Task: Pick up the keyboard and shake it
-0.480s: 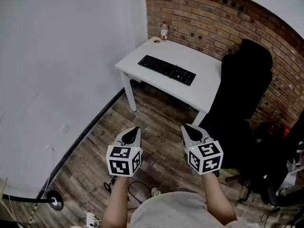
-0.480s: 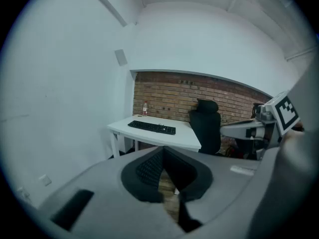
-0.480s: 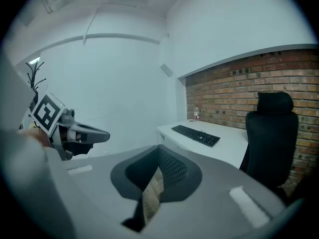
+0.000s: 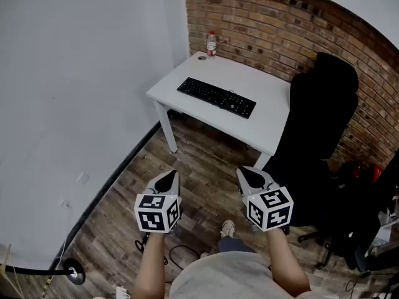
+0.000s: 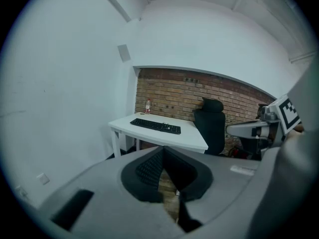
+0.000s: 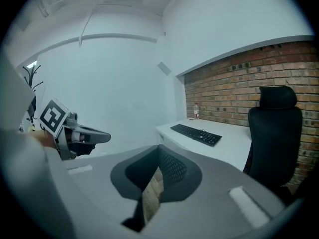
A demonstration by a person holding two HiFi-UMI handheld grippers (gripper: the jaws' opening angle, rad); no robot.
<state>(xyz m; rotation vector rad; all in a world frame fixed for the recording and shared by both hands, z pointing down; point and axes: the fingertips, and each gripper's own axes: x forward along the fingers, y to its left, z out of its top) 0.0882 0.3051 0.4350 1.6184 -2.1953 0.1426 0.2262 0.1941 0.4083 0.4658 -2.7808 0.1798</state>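
Hovering shut and empty, left tongs and right tongs point toward the keyboard, lying well ahead on the white surface, its long axis slanting crosswise; neither looks nearer.

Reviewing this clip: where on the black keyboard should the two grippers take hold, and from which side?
Its two short ends, likely. The keyboard lies flat, long and thin, slanted on the white table. Left gripper takes the end nearer the wall, right gripper the end nearer the chair, each coming in low from the near edge.
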